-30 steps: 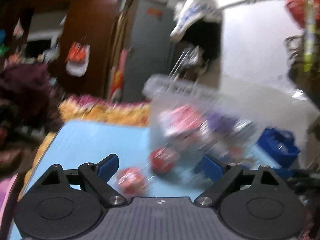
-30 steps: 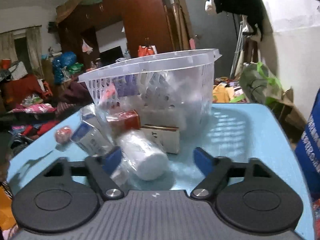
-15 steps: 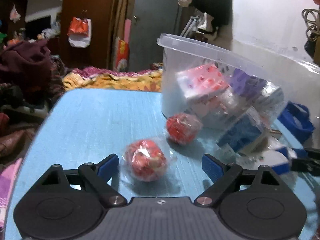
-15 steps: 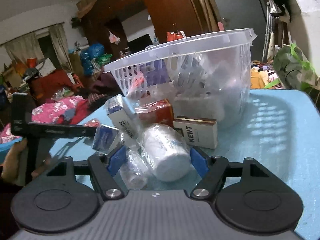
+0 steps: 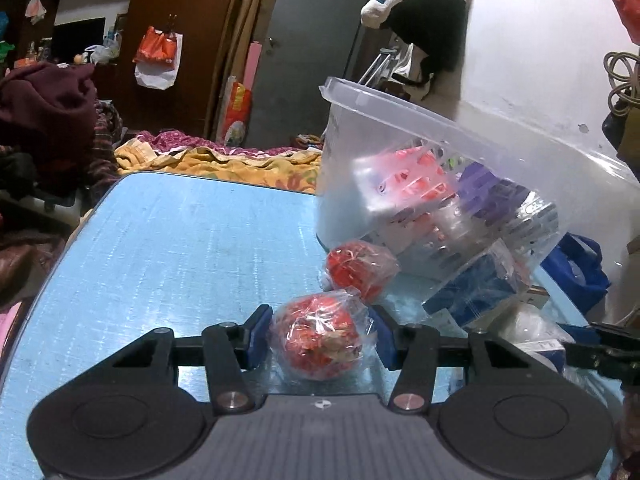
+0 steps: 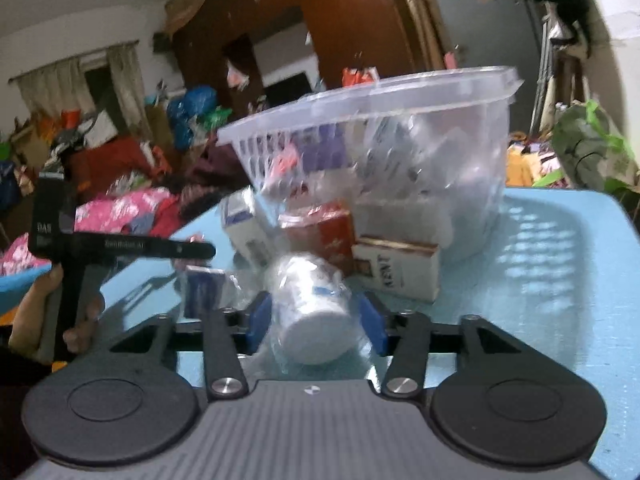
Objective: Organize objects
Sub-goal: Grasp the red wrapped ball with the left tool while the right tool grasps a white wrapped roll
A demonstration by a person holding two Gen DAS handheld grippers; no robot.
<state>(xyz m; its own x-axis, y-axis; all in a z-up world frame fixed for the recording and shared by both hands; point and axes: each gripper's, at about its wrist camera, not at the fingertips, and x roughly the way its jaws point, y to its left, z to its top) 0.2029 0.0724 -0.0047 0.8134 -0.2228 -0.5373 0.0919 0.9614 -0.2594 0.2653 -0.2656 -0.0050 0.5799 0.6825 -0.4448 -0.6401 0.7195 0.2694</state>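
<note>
A red ball in clear wrap [image 5: 316, 346] lies on the blue table [image 5: 180, 240]. My left gripper [image 5: 318, 340] is around it, jaws closing, both blue pads against the wrap. A second red wrapped ball [image 5: 358, 270] rests just beyond, against the tilted clear basket [image 5: 400, 100] of boxes. In the right wrist view a white jar in plastic wrap [image 6: 310, 312] lies on its side between the closing pads of my right gripper [image 6: 316, 322], which touch its wrap. The basket [image 6: 360, 96] leans behind it.
Beside the jar lie a KENT box [image 6: 396, 268], a red box [image 6: 320, 232], a white and blue box [image 6: 244, 228] and a small blue box [image 6: 204, 292]. A hand [image 6: 32, 312] holds the left tool at the table's left edge. Bedding and clutter surround the table.
Both grippers' jaws have narrowed: the left onto the near red ball, the right onto the white jar. The left view has come in closer to the ball.
</note>
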